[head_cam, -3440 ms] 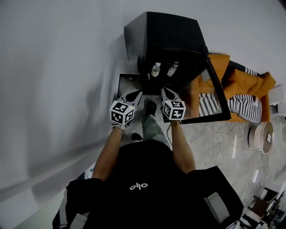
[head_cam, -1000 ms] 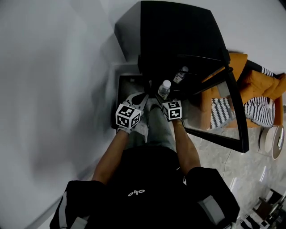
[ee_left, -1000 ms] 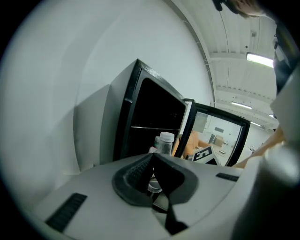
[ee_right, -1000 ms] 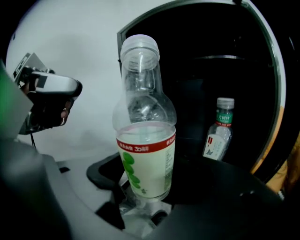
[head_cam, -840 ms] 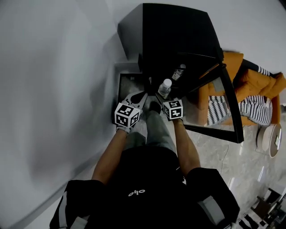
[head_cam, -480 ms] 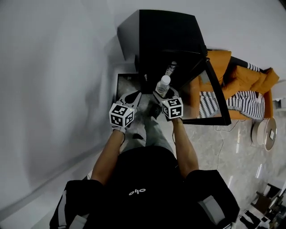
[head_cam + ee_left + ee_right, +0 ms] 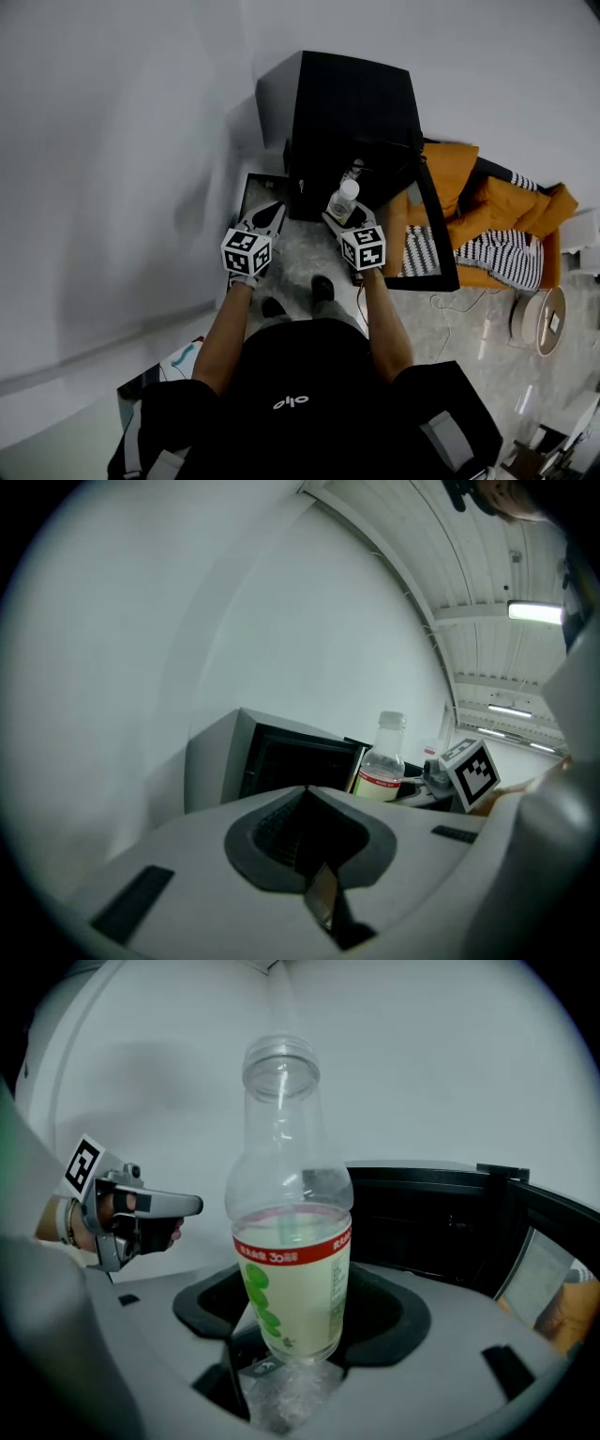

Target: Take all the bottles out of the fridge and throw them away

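Note:
A clear bottle (image 7: 343, 200) with a red band and pale liquid stands upright in my right gripper (image 7: 339, 212), which is shut on its lower part. In the right gripper view the bottle (image 7: 291, 1241) fills the centre, its base between the jaws of the right gripper (image 7: 292, 1358). The black fridge (image 7: 349, 103) stands behind with its door (image 7: 429, 234) swung open to the right. A second bottle (image 7: 354, 172) shows inside. My left gripper (image 7: 271, 210) hangs left of the bottle, shut and empty; the left gripper (image 7: 305, 795) sees the bottle (image 7: 382, 761) to its right.
A dark open box (image 7: 251, 187) sits on the floor left of the fridge. An orange seat (image 7: 511, 211) with a striped cloth (image 7: 502, 248) stands right of the door. A round device (image 7: 537, 321) lies on the floor further right. The person's feet (image 7: 298, 295) are below the grippers.
The right gripper took one of the two bottles from the fridge and has drawn it out and up. Both grippers have risen and the view has pulled back from the fridge.

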Tool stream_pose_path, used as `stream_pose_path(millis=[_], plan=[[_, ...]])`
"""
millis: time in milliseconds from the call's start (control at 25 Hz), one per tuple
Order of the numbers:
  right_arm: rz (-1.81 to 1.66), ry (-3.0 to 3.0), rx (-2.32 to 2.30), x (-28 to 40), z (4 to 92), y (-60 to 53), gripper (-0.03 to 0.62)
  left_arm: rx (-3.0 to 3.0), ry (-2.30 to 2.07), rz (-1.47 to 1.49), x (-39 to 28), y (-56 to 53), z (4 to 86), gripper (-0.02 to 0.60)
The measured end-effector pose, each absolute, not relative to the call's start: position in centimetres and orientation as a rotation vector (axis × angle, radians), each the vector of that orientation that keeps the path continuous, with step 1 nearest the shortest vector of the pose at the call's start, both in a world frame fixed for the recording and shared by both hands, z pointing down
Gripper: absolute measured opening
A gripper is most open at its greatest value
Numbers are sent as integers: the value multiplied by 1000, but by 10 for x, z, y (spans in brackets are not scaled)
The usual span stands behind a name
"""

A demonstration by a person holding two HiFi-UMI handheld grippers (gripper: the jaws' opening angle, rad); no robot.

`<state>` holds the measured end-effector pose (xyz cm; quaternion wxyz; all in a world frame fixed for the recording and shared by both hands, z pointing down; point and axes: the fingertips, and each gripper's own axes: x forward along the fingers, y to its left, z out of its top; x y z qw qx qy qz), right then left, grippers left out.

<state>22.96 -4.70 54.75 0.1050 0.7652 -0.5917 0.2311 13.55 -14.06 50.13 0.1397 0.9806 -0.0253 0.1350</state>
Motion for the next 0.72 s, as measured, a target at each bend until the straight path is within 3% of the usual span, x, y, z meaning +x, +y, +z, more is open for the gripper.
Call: stream_pose_path(millis=[400, 720], plan=[[640, -1892, 2081, 250, 540, -62, 321, 2822, -296, 336, 151, -151, 489, 6], [595, -2063, 1890, 220, 537, -114, 321, 2775, -559, 312, 101, -182, 489, 6]])
